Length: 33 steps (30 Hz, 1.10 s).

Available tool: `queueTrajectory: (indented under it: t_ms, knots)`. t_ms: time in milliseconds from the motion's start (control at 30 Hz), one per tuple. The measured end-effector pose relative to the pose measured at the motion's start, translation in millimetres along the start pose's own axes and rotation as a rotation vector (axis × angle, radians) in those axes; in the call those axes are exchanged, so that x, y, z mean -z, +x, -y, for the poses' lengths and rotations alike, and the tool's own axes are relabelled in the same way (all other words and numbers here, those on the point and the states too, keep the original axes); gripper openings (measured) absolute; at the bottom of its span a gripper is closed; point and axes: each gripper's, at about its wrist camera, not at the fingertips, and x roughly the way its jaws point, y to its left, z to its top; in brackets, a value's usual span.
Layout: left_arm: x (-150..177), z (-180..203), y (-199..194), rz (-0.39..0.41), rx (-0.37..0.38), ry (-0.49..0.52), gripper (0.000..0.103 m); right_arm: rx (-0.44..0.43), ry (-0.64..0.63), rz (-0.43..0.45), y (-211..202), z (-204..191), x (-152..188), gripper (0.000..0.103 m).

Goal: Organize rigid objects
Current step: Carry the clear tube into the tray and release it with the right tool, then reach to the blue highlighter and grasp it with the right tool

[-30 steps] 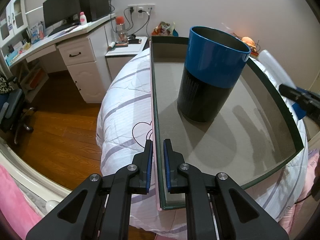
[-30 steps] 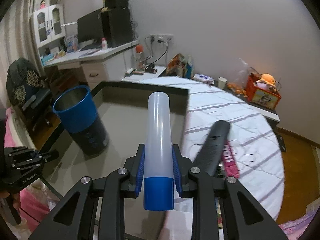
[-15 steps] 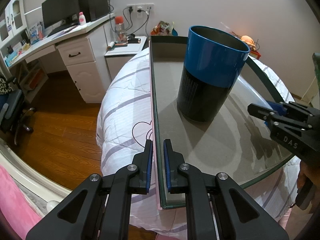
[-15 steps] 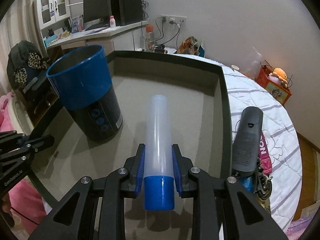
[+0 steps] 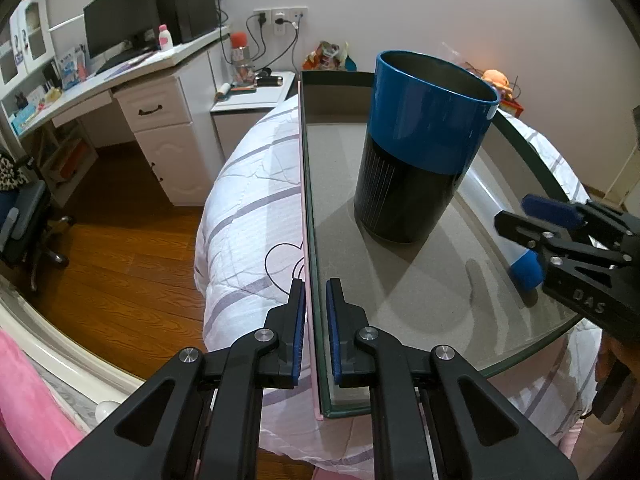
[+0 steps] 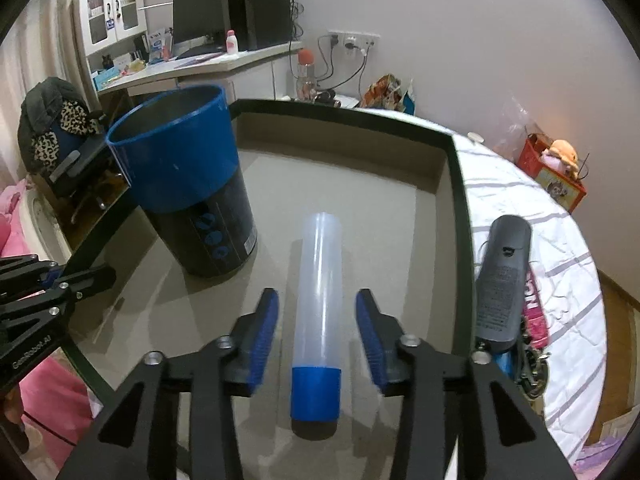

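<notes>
A dark-rimmed tray (image 6: 460, 184) with a grey floor lies on the bed. A blue-and-black canister (image 6: 188, 184) stands upright in it, also in the left wrist view (image 5: 420, 148). A clear tube with a blue cap (image 6: 318, 304) lies on the tray floor between the fingers of my right gripper (image 6: 318, 336), which is open and apart from it. Its blue cap shows in the left wrist view (image 5: 526, 270). My left gripper (image 5: 312, 332) is shut on the tray's left wall (image 5: 310, 240).
A dark remote-like object (image 6: 502, 280) and a pink packet (image 6: 534, 308) lie on the striped bedding right of the tray. A desk with a monitor (image 5: 120, 32) and a nightstand (image 5: 248, 96) stand beyond the bed. An office chair (image 5: 24, 216) is at the left.
My right gripper carried the tube over the tray, set it down on the floor and opened. My left gripper kept its hold on the tray wall.
</notes>
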Motion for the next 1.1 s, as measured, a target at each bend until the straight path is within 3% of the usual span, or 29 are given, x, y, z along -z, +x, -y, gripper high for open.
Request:
queueTrajectory:
  t_ms: [267,467,600,733,900,1100]
  knots:
    - [1,0,-1,-0.001,-0.001,0.001,0.009,0.029,0.060,0.129,-53,35,-3,0.047]
    - [2,-1,-2,-0.001,-0.008,0.001,0.009,0.166,0.148,0.194,-98,93,13,0.056]
    - [3,0,-3,0.000,-0.015,0.000,0.009,0.244,0.198,0.178,-109,123,32,0.056]
    - [3,1,-4,-0.003,-0.021,-0.001,0.009,0.267,0.216,0.138,-106,138,48,0.056]
    - [4,3,-5,-0.004,-0.034,-0.003,0.009,0.239,0.198,0.083,-94,143,70,0.056]
    - [3,5,-6,-0.010,-0.050,-0.001,0.009,0.161,0.145,0.037,-77,123,85,0.056]
